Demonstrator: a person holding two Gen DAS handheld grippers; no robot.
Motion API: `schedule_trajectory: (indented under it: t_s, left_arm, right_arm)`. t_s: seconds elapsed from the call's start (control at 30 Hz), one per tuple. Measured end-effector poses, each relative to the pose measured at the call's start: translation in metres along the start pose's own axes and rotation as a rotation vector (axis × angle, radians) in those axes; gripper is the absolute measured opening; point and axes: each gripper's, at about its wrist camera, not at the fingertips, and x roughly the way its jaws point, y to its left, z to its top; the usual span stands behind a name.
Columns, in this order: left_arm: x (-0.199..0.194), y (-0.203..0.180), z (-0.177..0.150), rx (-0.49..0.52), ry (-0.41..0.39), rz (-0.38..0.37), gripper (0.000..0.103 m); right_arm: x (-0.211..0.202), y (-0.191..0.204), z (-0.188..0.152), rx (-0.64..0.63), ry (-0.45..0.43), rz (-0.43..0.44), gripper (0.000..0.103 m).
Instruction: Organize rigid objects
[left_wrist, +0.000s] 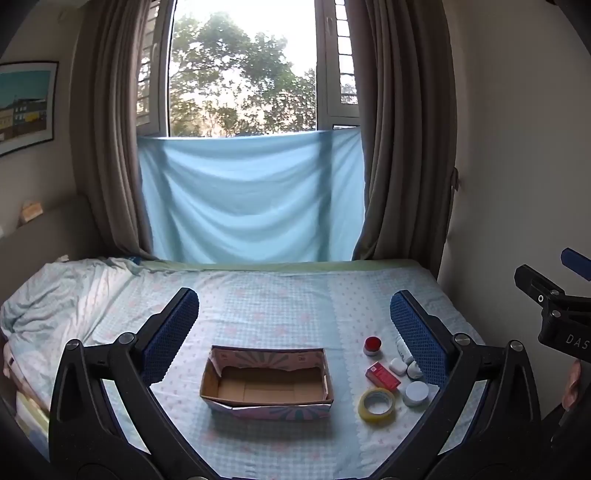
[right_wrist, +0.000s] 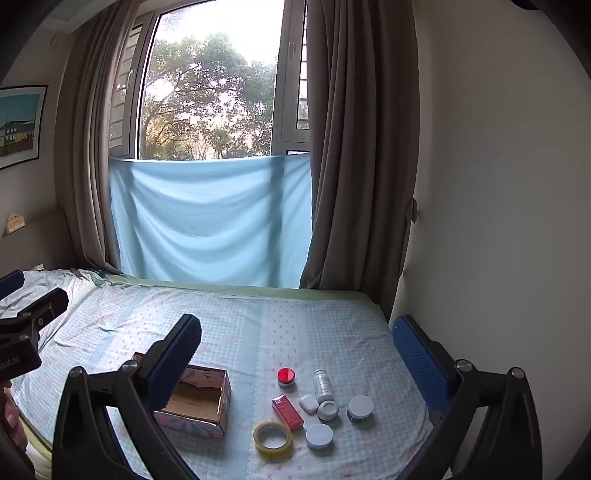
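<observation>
I see a bed with a pale blue checked, floral-print sheet (right_wrist: 236, 325), flat cloth, wrinkled at its left side. On it sits an open rectangular cardboard box with patterned pink-blue outer walls (left_wrist: 266, 384), plain brown corrugated inside, nothing in it. My left tool (left_wrist: 293, 332) hovers above the box, its black arms and blue textured pads spread wide, holding nothing. My right tool (right_wrist: 295, 354) is likewise spread and bare; part-lettering "DAS" shows on its body in the left view, "obot.AI" on the left tool's body in the right view.

The rigid items lie clustered right of the box, on the sheet: yellow-rimmed clear tape roll (right_wrist: 272, 435), red rectangular carton (right_wrist: 287, 411) (print unreadable), white bottle lying down with a grey label (right_wrist: 323, 386), two round white-lidded jars (right_wrist: 319, 435) (right_wrist: 360, 408), a small round white pot (right_wrist: 328, 410), a red-lidded round jar (right_wrist: 286, 376), a small white rounded case (right_wrist: 308, 403).
</observation>
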Motion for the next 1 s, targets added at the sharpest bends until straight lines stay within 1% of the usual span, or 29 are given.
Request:
schedule_trajectory:
  t_s: [0.53,1.0]
  left_arm:
    - [-0.0024,0.0007,-0.0033,-0.008,0.021,0.001,0.103]
    - [0.0004,-0.0027,-0.0040,-0.008,0.033,0.001,0.103]
  right_arm:
    - [-0.0010,-0.0045,-0.0011,0.007,0.007,0.015,0.103]
    - [-0.0064,-0.0007,-0.0032,0.006,0.021,-0.002,0.103]
